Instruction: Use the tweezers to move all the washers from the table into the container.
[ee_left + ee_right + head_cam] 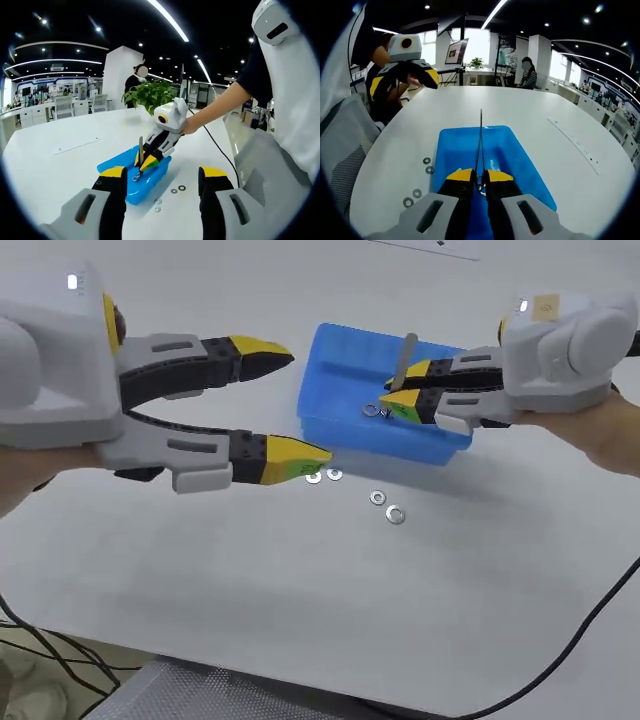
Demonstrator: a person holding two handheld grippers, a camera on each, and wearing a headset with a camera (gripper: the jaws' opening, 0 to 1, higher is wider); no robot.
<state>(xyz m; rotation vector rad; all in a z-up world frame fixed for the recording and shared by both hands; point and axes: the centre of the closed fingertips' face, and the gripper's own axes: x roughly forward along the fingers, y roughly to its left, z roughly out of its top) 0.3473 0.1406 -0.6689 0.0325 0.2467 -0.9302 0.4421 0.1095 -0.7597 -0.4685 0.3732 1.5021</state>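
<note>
White worktable, open office behind. Head view: blue container point(400, 440) had one washer point(373, 411) over it at the tweezers' point(405, 355) tip; four loose washers point(377, 498) lay just in front. Right gripper point(395, 395) pinched the tweezers, left gripper point(305, 407) spread wide. Left gripper view added a potted plant point(150, 95). Right gripper view showed the tweezers between pressed-together jaws, loose washers left of the container.

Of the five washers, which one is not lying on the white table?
The washer at the tip of the tweezers, over the blue container. The other four lie flat on the table, outside it.
</note>
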